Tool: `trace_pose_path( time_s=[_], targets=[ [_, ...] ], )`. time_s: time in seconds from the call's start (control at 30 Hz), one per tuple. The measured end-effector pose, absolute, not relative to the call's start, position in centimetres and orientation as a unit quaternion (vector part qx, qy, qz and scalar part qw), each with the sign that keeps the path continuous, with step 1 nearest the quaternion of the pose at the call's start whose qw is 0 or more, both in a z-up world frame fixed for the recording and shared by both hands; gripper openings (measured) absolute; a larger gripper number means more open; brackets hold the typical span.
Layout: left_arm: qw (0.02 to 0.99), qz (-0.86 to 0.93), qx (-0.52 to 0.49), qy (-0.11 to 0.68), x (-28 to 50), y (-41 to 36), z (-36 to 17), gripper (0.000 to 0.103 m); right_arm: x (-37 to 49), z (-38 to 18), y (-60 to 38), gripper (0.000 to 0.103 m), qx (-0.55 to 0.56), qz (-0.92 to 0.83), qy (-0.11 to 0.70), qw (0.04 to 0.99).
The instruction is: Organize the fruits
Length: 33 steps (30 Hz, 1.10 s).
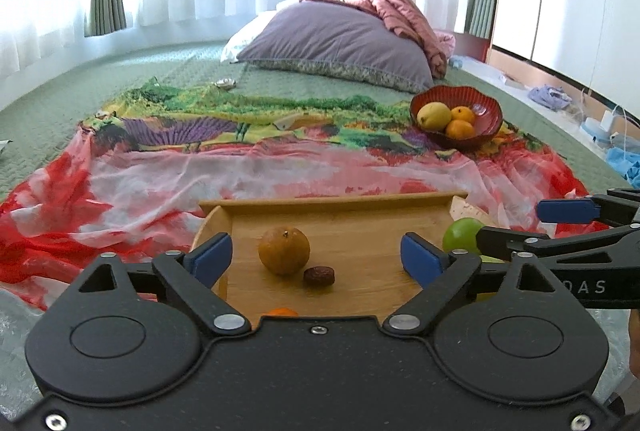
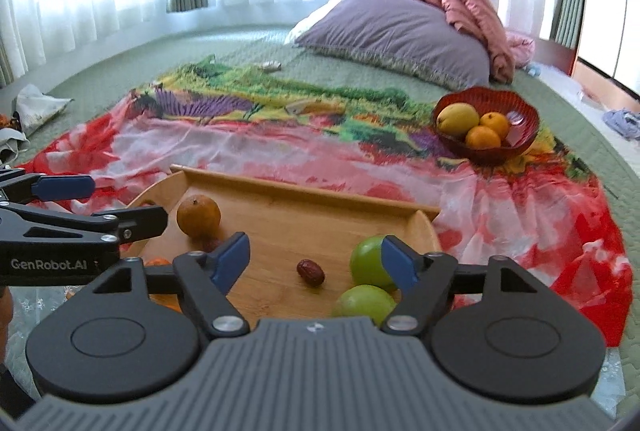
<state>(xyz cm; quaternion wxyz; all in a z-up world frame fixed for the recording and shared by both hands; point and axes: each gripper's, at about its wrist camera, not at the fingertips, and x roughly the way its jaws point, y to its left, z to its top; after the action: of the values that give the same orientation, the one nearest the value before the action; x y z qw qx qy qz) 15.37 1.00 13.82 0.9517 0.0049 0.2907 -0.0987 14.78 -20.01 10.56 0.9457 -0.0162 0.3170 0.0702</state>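
Note:
A wooden tray lies on a colourful cloth on the bed. On it are a brownish orange, a dark red date and two green apples; one apple shows in the left wrist view. A red bowl beyond holds a yellow fruit and two oranges. My left gripper is open over the tray, the orange and date between its fingers. My right gripper is open above the date, beside the apples.
A purple pillow and pink bedding lie at the head of the bed. The green bedspread spreads left of the cloth. Clutter sits off the bed's right side. A small orange fruit peeks out under my left gripper.

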Motion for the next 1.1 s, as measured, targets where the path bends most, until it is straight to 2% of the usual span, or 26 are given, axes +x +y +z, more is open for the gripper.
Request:
trace_pose_path(
  time_s=[0.2, 0.37, 0.6, 1.1],
  targets=[
    [0.957, -0.096, -0.007, 0.272, 13.0, 1.8, 14.2, 0.103, 12.7, 10.7, -20.8, 0.090, 0.001, 0.064, 0.294, 0.954],
    [0.961, -0.092, -0.005, 0.260, 11.3, 2.2, 13.7, 0.103, 11.1, 9.9, -21.6, 0.092, 0.013, 0.051, 0.279, 0.959],
    [0.964, -0.086, 0.008, 0.252, 8.8, 2.1, 11.4, 0.103, 8.2, 8.1, -22.2, 0.103, 0.027, 0.038, 0.259, 0.965],
    [0.960, -0.077, 0.011, 0.270, 6.6, 2.0, 5.9, 0.103, 4.6, 2.8, -21.3, 0.103, 0.008, 0.019, 0.262, 0.965]
  ],
)
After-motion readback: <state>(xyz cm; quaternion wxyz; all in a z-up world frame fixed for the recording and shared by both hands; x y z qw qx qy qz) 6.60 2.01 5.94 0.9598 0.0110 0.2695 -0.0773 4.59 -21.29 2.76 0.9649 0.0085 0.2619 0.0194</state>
